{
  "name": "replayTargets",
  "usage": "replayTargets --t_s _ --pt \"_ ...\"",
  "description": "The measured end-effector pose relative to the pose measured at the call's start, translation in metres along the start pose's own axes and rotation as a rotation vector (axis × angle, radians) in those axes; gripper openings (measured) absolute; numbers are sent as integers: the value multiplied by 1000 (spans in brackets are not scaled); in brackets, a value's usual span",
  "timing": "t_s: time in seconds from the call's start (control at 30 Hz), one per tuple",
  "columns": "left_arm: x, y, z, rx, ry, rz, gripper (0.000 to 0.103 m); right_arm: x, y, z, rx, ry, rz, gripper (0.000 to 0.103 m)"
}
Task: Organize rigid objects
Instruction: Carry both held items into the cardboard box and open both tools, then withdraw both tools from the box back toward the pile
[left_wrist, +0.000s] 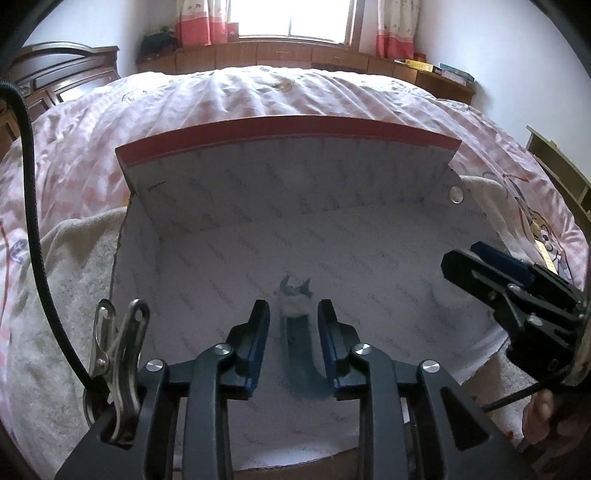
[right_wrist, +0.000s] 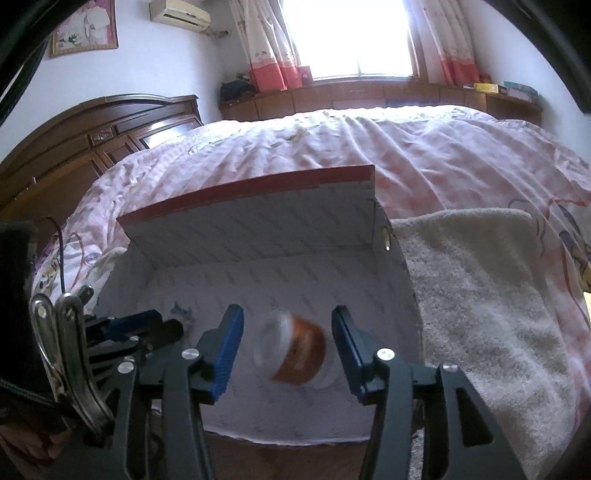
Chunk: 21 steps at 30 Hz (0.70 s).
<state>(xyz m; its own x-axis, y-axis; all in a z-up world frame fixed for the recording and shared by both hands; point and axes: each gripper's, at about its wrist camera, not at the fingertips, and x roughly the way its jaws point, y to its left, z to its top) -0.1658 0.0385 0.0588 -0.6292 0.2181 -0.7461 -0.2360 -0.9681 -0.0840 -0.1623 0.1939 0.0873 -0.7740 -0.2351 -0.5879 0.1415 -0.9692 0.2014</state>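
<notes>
An open white cardboard box (left_wrist: 258, 192) with a red rim stands on the bed; it also shows in the right wrist view (right_wrist: 258, 229). My left gripper (left_wrist: 293, 321) is open over the box, and a blue curved object with a white fuzzy band (left_wrist: 295, 332) lies on the box floor between its fingers, untouched. My right gripper (right_wrist: 288, 336) is open above the box. An orange jar with a white lid (right_wrist: 295, 350), blurred, lies between and below its fingers, apart from them. The right gripper also shows in the left wrist view (left_wrist: 480, 269).
A cream towel (right_wrist: 480, 295) lies under and right of the box on the pink checked bedspread (left_wrist: 295, 92). A dark wooden headboard (right_wrist: 92, 147) stands at the left. A wooden window ledge (left_wrist: 314, 55) with books runs behind the bed.
</notes>
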Motion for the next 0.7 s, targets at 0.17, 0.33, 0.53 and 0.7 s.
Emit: replayTargets --t_s 0.17,0.33,0.53,0.7 --pt "-8 0 0 -5 -14 7 27 -10 2 2 -2 -30 6 67" --pt "-20 -1 0 3 -32 10 27 -19 6 2 -10 -40 10 68" --pt "-35 0 -4 -9 -41 12 27 -32 9 -1 -2 -47 22 68" --pt "-45 0 -9 -15 -48 15 27 -44 11 -3 9 -49 29 68"
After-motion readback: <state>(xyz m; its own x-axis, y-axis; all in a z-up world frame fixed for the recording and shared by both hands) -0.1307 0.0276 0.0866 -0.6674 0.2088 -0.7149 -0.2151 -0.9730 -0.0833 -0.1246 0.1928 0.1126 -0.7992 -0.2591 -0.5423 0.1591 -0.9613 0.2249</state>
